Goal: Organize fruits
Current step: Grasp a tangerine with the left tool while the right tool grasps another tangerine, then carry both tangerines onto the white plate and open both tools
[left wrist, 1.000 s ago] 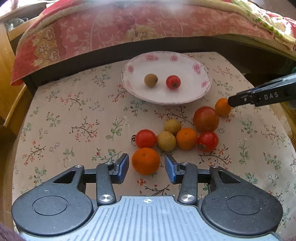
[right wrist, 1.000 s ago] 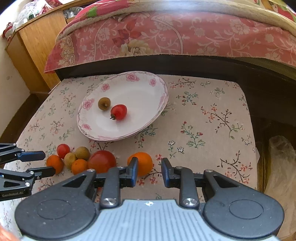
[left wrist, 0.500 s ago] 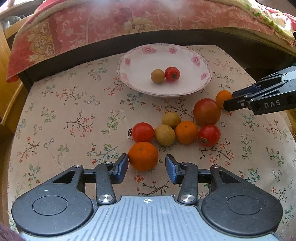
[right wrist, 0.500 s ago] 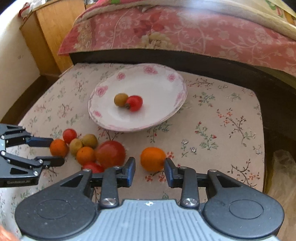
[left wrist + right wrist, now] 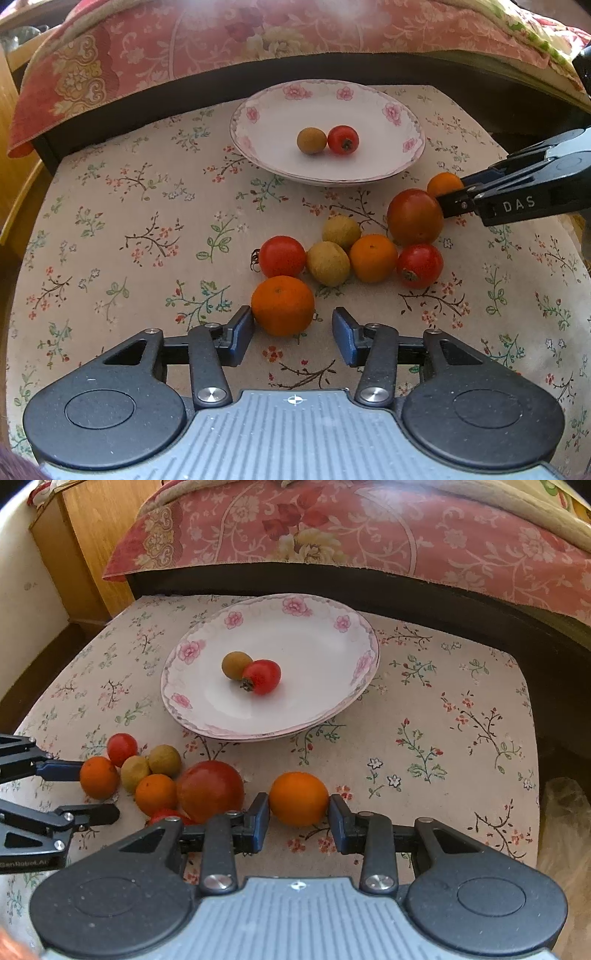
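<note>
fruit lies in a cluster on the floral surface; a longan and a small tomato sit touching in the flowered plate. left tongs have just been spreading, one pad touching the near orange, the other clear. right tongs have just been opening, both pads against another orange beside the big tomato.

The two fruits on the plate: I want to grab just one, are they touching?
Touching: left wrist view shows brown fruit against small tomato, no gap.
</note>
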Motion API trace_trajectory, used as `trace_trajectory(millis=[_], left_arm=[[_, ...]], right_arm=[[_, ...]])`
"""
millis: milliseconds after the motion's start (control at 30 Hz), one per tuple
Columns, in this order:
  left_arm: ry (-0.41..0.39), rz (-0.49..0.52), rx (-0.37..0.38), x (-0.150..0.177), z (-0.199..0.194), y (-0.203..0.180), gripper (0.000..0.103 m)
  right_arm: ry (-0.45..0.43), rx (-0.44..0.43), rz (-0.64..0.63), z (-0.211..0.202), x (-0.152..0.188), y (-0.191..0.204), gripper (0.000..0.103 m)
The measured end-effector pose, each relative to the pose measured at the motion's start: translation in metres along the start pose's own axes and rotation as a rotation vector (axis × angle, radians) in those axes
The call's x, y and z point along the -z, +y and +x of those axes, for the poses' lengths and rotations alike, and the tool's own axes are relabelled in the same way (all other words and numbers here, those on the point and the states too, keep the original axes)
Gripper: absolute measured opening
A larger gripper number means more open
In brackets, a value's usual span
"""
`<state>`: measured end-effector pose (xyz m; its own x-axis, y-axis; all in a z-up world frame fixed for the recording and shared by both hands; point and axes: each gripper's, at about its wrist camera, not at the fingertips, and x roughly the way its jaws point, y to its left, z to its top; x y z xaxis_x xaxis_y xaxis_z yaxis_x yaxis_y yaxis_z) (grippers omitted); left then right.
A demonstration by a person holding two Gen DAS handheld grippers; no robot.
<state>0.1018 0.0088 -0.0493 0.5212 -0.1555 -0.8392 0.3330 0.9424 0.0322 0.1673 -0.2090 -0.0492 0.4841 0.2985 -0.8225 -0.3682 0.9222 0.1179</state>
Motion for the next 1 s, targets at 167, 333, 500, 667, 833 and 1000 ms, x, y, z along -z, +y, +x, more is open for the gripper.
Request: trace_trajectory(millis=[167, 333, 500, 667, 833, 1000], left_arm=[[-0.01, -0.007, -0.007, -0.001, 0.002, 0.001, 0.056], [-0.012, -0.01, -0.013, -0.003, 0.004, 0.001, 0.057], [-0.021, -0.005, -0.027, -0.003, 0.003, 0.001, 0.048], [-0.02, -0.008, -0.027, -0.002, 0.0, 0.002, 0.044], [-0.023, 0.006, -0.018, -0.003, -0.003, -0.001, 0.044], [-0.023, 0.016, -0.01, -0.001, -0.007, -0.002, 0.044]], right_arm=[[-0.003, 0.0, -0.002, 0.001, -0.001, 0.001, 0.037], [-0.005, -0.002, 0.0, 0.0, -0.001, 0.0, 0.037], [0.007, 0.006, 0.0, 0.0, -0.002, 0.001, 0.037], [0.022, 0.015, -0.006, -0.002, -0.002, 0.003, 0.037], [0.019, 0.01, -0.01, -0.008, -0.002, 0.005, 0.037], [0.031, 0.014, -0.02, -0.01, 0.002, 0.006, 0.037]])
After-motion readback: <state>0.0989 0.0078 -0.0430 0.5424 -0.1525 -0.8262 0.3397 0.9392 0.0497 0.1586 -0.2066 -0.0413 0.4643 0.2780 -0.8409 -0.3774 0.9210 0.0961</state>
